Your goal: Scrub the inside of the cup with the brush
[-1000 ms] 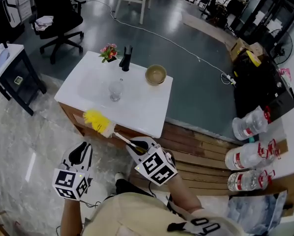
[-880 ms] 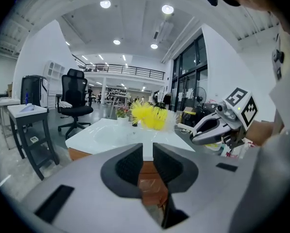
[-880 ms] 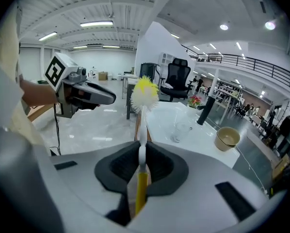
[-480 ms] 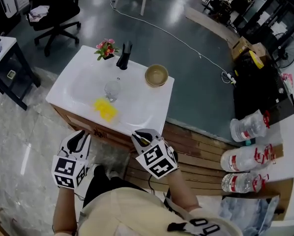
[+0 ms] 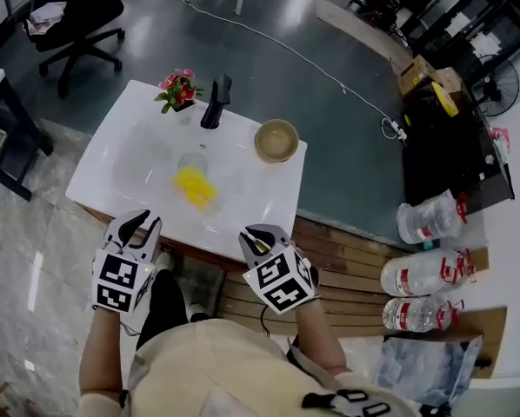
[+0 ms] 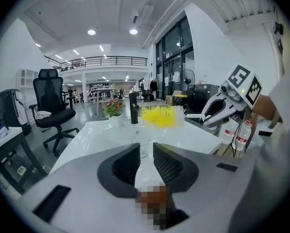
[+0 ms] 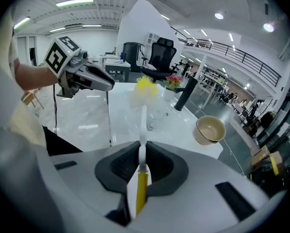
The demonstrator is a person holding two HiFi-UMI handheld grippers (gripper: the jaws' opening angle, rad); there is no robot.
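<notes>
A clear glass cup stands upright in the shallow basin of the white counter. My right gripper is shut on the white handle of a brush. The brush's yellow bristles hover just in front of the cup, outside it. In the right gripper view the bristles show above the cup. My left gripper is at the counter's front edge, left of the brush. Its jaws have just been opening, with nothing between them. The cup shows beyond the gap.
A black faucet and a small pot of flowers stand at the counter's back. A tan bowl sits at its back right corner. Water bottles lie on the wooden floor to the right. An office chair is far left.
Both grippers have moved forward to the counter. The brush's bristles went from the counter's front left edge to over the basin beside the cup.
</notes>
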